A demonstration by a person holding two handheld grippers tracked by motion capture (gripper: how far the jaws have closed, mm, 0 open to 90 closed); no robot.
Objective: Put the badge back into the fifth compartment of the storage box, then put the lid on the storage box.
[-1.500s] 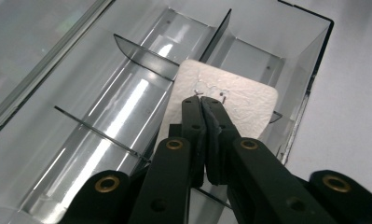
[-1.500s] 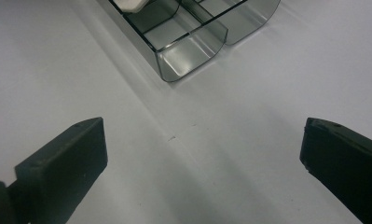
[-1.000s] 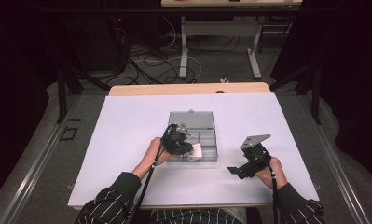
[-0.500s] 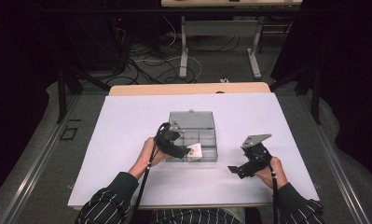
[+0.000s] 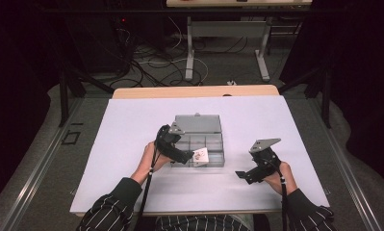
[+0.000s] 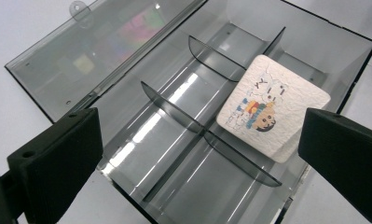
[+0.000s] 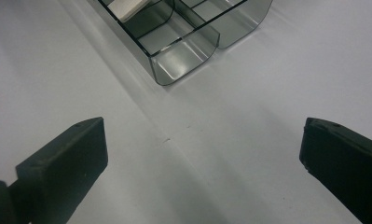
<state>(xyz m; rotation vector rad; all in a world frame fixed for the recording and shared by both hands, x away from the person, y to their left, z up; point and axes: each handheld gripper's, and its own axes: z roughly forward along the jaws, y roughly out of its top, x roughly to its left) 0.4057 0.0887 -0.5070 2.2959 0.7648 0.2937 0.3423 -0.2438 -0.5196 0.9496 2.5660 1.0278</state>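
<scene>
A clear grey compartment box lies mid-table with its lid folded flat behind it. A white square tile with a cartoon print rests tilted in a front compartment. In the left gripper view the tile leans on a divider beside the lid. My left gripper hovers over the box's front left. Its jaws have just been opening and stand wide, with the tile lying free and untouched. My right gripper stands open on the table, right of the box corner.
The white table top spreads around the box, with a wooden strip along its far edge. Beyond it the floor holds cables and a desk frame. A cable trails from each gripper along the person's striped sleeves.
The left gripper's jaws have opened and let go of the tile, which stays in the box. The left hand has eased slightly to the left. The right gripper has not moved.
</scene>
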